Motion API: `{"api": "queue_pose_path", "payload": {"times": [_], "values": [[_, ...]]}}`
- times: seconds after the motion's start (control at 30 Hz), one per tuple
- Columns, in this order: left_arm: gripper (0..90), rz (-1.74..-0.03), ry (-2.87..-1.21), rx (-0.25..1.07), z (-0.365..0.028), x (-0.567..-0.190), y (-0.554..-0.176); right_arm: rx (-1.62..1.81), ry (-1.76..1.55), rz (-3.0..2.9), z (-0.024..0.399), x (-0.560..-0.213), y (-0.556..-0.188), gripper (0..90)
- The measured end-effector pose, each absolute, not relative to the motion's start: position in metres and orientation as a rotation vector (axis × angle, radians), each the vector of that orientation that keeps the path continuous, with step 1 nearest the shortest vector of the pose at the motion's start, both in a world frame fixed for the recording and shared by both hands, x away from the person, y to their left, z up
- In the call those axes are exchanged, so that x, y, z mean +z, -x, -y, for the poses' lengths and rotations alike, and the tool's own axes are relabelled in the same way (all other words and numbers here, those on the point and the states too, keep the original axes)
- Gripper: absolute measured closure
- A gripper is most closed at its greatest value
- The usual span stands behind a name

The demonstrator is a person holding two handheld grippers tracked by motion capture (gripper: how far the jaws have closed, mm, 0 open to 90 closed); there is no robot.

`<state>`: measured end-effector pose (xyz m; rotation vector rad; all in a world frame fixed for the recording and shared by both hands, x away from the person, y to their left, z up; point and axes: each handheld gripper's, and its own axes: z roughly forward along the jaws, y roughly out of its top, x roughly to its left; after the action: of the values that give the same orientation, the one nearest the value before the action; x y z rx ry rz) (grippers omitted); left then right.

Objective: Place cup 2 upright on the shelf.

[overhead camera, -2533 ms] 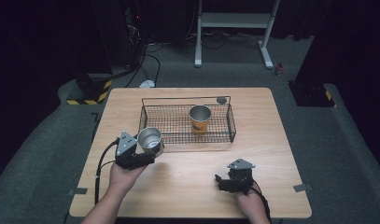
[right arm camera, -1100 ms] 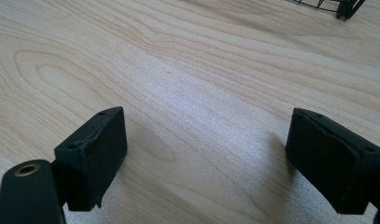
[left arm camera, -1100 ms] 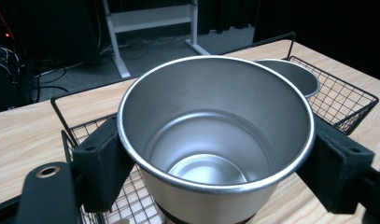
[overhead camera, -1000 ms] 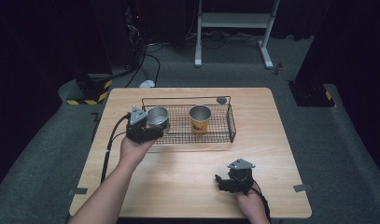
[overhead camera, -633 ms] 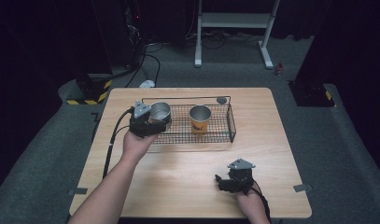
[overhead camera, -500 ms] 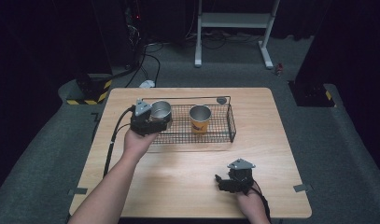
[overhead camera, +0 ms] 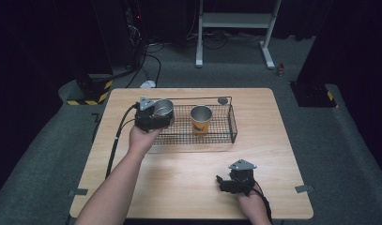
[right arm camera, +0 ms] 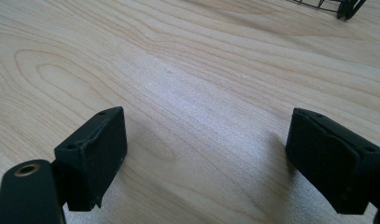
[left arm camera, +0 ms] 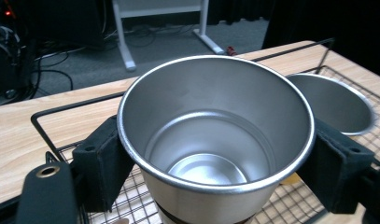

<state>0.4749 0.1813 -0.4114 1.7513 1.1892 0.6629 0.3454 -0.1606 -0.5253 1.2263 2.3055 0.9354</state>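
**High view: steel cup carried over the left end of the basket**

High view places the left gripper [overhead camera: 156,112] at the left end of the wire basket [overhead camera: 232,123]. Its jaws are clamped on the steel cup [overhead camera: 163,108], one pad on each side of the wall just below the rim. The left gripper view confirms the grip: the cup [left arm camera: 215,140] stands upright, mouth up and empty, with basket mesh directly beneath it. Whether its base touches the mesh cannot be told.

A second cup [overhead camera: 201,119], with an orange band, already stands upright in the basket, just beside the held one and apart from it. Its rim shows in the left gripper view [left arm camera: 334,101].

The right gripper [overhead camera: 225,182] rests low over the bare table [overhead camera: 188,178] near the front edge, well apart from the basket. In the right gripper view its jaws stand wide apart with nothing between them.

Progress, as judged: one cup is placed and the other is positioned over the basket. Remaining steps are to lower it onto the mesh, release it and withdraw the left gripper.
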Motion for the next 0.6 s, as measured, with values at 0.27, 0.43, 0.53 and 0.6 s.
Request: {"api": "queue_pose_path", "payload": {"times": [0.27,0.43,0.53,0.6], "values": [[18.9,-1.239,-1.775,0.656,-0.176,-0.426,-0.485,0.936,-1.226,-2.305,0.161,-0.525,-0.345,12.7],[18.9,-1.252,-1.784,0.646,-0.175,-0.431,-0.489,0.935,-1.226,-2.305,0.161,-0.525,-0.345,12.7],[18.9,-1.261,-1.795,0.642,-0.175,-0.434,-0.491,0.935,-1.226,-2.305,0.161,-0.525,-0.345,12.7],[18.9,-1.265,-1.807,0.639,-0.175,-0.436,-0.492,0.936,-1.226,-2.305,0.161,-0.525,-0.345,12.7]]}}
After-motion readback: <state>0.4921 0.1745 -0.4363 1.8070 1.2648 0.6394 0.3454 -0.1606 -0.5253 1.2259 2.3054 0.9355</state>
